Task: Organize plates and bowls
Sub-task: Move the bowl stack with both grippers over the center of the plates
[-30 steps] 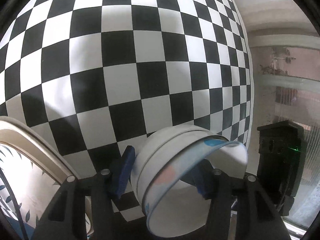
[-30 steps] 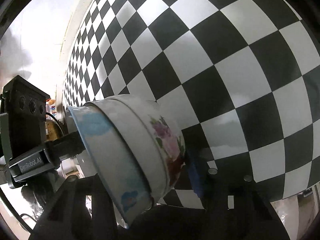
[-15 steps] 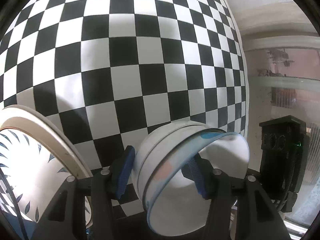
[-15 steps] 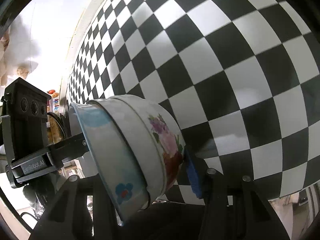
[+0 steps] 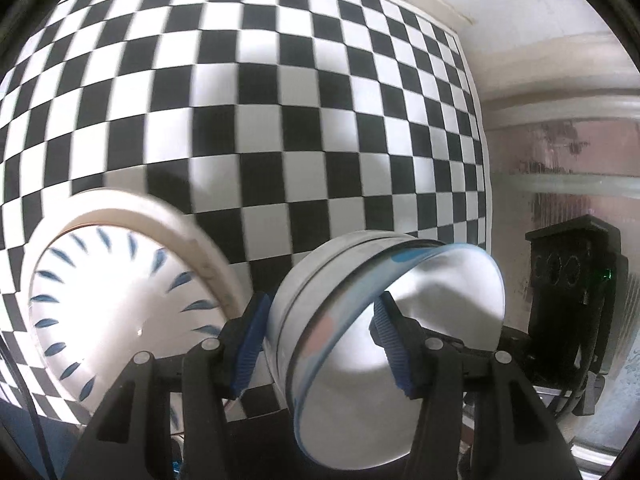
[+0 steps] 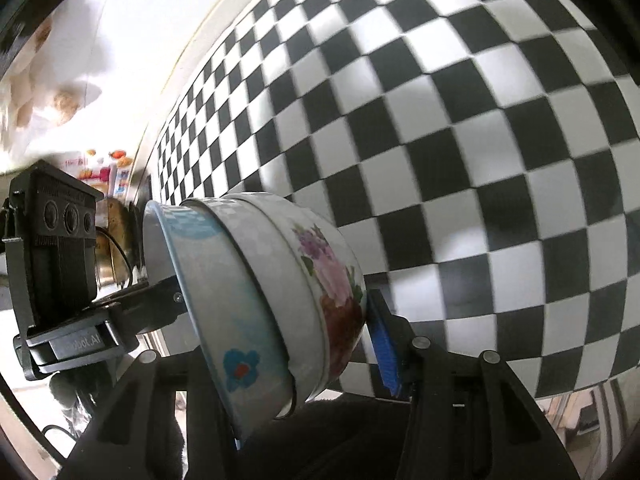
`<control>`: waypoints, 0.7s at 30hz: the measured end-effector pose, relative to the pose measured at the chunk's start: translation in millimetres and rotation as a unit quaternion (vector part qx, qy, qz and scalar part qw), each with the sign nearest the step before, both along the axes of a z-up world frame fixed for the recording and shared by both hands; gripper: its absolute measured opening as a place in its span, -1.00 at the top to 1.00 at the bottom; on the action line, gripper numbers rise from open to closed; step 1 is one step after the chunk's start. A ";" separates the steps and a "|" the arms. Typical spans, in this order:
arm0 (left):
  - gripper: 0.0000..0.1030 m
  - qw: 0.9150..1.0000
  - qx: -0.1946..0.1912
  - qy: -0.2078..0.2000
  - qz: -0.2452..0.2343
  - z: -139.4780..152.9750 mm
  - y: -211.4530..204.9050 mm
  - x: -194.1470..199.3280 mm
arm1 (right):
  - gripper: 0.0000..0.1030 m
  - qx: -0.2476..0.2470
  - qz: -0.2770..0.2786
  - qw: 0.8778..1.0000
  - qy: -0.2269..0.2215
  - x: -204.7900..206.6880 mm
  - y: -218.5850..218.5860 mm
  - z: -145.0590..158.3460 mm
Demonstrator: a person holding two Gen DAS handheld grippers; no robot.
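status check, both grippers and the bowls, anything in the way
Left gripper and right gripper both shut on stacked bowls, tilted on edge above checkered table. Leaf-pattern plate close beside left finger; contact unclear.

Black-and-white checkered tablecloth (image 5: 280,120); white enamel bowl (image 6: 280,300) with pink-and-red flowers, light-blue rim; lower left, white plate (image 5: 120,300) with blue leaf marks.

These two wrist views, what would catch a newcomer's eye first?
The black-and-white checkered cloth fills both views. In front, the left gripper and right gripper clamp opposite sides of nested floral bowls, tipped on edge. A blue-leaf bowl sits at the left view's lower left.
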State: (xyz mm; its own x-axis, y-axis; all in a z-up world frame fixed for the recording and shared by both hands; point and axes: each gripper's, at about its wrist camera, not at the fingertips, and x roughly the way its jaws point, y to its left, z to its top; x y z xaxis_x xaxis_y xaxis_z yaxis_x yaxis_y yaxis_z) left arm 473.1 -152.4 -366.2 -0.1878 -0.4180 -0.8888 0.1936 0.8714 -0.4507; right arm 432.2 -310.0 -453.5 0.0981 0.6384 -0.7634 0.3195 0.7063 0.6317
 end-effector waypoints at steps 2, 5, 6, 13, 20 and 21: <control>0.02 1.000 0.000 -0.003 0.009 3.0 12.9 -0.1 | 0.05 0.000 0.012 1.000 -0.004 5.8 13.0 3.8; 0.02 1.000 0.000 -0.006 0.026 7.1 31.4 -0.6 | 0.05 -0.001 0.027 1.000 -0.010 13.9 32.4 10.2; 0.02 0.999 0.001 -0.008 0.032 8.9 40.3 -1.0 | 0.05 -0.001 0.032 0.999 -0.012 15.5 38.2 12.3; 0.02 0.997 0.009 -0.014 0.071 11.6 89.9 -3.7 | 0.05 0.002 0.076 0.997 -0.018 34.1 92.7 15.4; 0.02 0.994 0.021 -0.005 0.107 4.3 134.0 -7.5 | 0.05 0.006 0.119 0.993 -0.013 44.1 139.3 7.5; 0.02 0.994 0.025 -0.004 0.110 1.7 139.5 -7.8 | 0.05 0.007 0.124 0.992 -0.012 44.0 143.0 6.1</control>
